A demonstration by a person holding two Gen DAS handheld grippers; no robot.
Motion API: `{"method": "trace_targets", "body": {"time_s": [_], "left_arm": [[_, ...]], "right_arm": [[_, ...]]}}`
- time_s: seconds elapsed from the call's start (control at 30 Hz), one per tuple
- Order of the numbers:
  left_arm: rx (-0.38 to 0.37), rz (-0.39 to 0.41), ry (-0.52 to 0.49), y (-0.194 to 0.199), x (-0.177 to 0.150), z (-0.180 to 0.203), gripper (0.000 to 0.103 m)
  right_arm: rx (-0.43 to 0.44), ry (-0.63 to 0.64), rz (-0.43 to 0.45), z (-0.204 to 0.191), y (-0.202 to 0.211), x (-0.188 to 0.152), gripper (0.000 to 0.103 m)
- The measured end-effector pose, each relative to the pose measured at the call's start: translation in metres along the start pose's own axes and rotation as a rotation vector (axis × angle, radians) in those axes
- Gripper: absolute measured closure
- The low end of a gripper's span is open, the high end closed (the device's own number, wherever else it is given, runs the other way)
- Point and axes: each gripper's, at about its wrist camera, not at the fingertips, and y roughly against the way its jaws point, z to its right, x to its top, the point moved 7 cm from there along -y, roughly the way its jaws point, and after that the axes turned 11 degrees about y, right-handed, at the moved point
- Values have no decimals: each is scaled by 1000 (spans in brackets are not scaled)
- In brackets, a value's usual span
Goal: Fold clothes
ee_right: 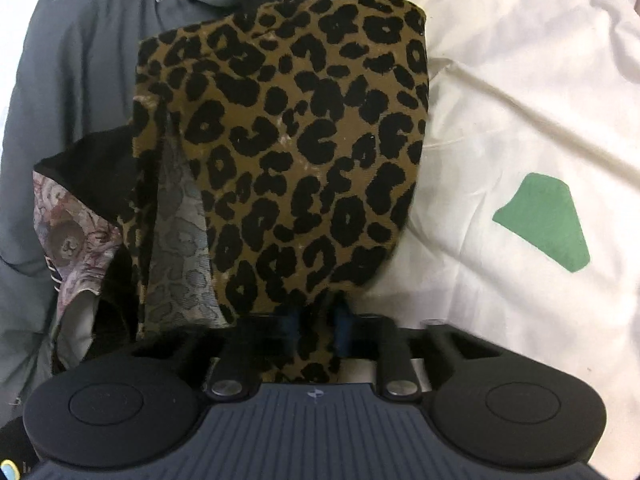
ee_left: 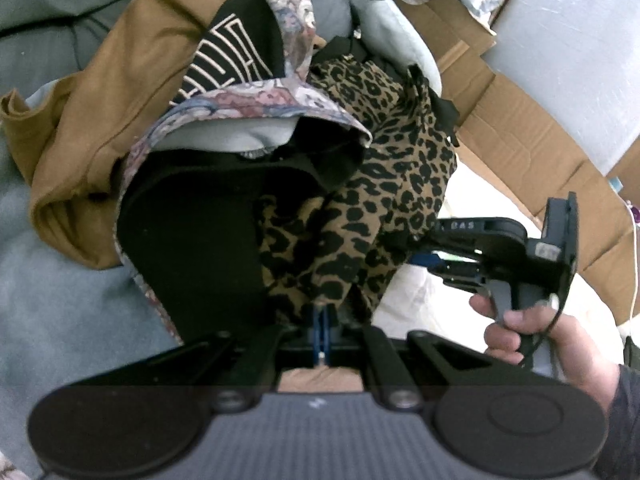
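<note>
Your left claw (ee_left: pixel 324 320) and right claw (ee_right: pixel 318 316) each pinch the leopard garment (ee_right: pixel 288 152). You hold it clear of the pile (ee_left: pixel 160 100), probably to spread it.

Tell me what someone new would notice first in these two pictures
The leopard-print garment dominates: it hangs down the middle of the right wrist view, pinched in the right gripper, and the left gripper grips it too. Left of it lies a heap with a tan garment and a floral-lined black one. On the right, a white sheet bears a green patch.
</note>
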Motion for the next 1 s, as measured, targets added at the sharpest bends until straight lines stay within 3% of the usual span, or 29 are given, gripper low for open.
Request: {"method": "trace_targets", "body": {"time_s": [0.1,0.7,0.77,0.8,0.83,0.9,1.0], "left_arm": [[-15,-2,-4,3,-1,3,101],[-112,-101,-72,11,-46,31,101],[-108,-100,-71,9,-46,29,101],[-105,-99,-73,9,-46,28,101],[-101,-97,-76,9,-45,28,101],[-91,-94,-77,11,-44,25,101],[-66,-83,-76,13,-39,18,101]], "right_arm": [[10,7,23,0,17,-1,103],[-155,-9,102,41,148,-24,103],[-171,14,110,42,146,-18,99],[-179,26,114,42,144,-15,87],[-187,38,118,43,143,-12,63],[-203,62,127,43,140,-6,35],[-211,74,123,48,127,3,31]]}}
